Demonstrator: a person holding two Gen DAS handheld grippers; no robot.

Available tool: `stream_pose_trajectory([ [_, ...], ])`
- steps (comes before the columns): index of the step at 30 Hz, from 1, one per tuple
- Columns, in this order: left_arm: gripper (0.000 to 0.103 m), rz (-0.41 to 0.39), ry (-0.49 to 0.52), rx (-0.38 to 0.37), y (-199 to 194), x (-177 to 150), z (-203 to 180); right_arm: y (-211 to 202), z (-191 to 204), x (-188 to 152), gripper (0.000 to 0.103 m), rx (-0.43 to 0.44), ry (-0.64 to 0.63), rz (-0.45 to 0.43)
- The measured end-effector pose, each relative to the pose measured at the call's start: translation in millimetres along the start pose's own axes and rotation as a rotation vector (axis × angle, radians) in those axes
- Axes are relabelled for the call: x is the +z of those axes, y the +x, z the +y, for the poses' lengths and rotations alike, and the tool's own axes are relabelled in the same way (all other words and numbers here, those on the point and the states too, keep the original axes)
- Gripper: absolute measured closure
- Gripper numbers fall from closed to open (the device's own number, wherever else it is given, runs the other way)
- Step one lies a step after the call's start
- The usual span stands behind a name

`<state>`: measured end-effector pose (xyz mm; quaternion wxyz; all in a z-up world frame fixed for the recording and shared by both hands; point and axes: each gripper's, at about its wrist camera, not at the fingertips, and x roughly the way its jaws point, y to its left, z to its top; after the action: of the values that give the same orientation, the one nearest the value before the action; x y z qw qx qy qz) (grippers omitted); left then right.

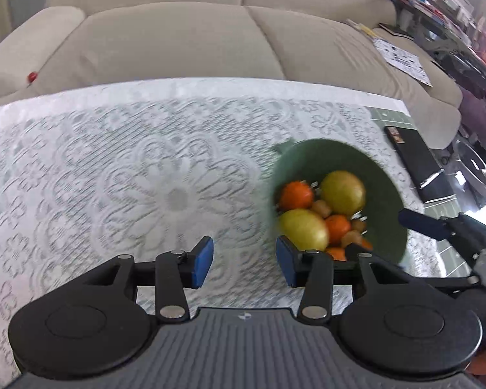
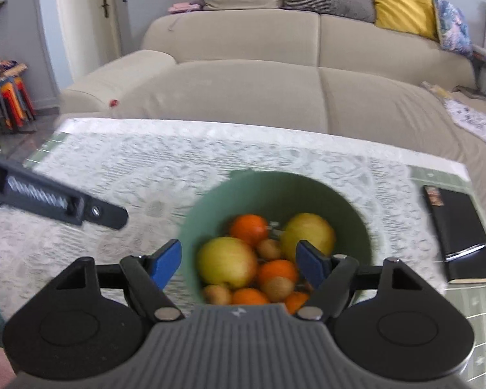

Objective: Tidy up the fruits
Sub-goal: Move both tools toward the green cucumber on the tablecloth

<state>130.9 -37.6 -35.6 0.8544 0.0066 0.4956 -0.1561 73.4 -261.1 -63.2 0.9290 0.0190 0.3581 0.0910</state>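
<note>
A green bowl (image 1: 382,175) (image 2: 275,191) stands on the lace-covered table. It holds two yellow apples (image 1: 342,192) (image 2: 227,262), several oranges (image 1: 296,194) (image 2: 248,227) and small brown fruits (image 2: 269,249). My left gripper (image 1: 244,261) is open and empty just left of the bowl, its right pad (image 1: 283,259) by the near rim. My right gripper (image 2: 238,264) is open and empty over the bowl's near side, one finger outside the left wall, one over the fruit. The right gripper's finger also shows in the left wrist view (image 1: 421,223).
The table carries a white lace cloth (image 1: 145,178) over a green mat. A black notebook with a pen (image 2: 460,236) lies right of the bowl. A beige sofa (image 2: 243,90) runs behind the table, with a small red object (image 1: 32,76) on it.
</note>
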Motion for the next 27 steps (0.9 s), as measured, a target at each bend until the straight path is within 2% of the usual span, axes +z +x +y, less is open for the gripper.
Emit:
stream_pose_trajectory([
  [5,0.050,0.003,-0.047,0.029,-6.5,-17.4,27.0,1.9,22.0,1.6,0.028,0.078,0.019,0.039],
  [14,0.050,-0.015,-0.133,0.024,-13.2,-33.1,57.2,11.3,57.3,-7.1,0.022,0.105,-0.030,0.106],
  [22,0.049,0.013,-0.178,0.012,-10.8,-40.9,70.8,27.9,73.2,-14.1,0.022,0.092,-0.070,0.172],
  [27,0.050,0.055,-0.178,-0.019,-10.7,-47.6,75.8,32.8,77.2,-16.6,0.025,0.119,-0.081,0.207],
])
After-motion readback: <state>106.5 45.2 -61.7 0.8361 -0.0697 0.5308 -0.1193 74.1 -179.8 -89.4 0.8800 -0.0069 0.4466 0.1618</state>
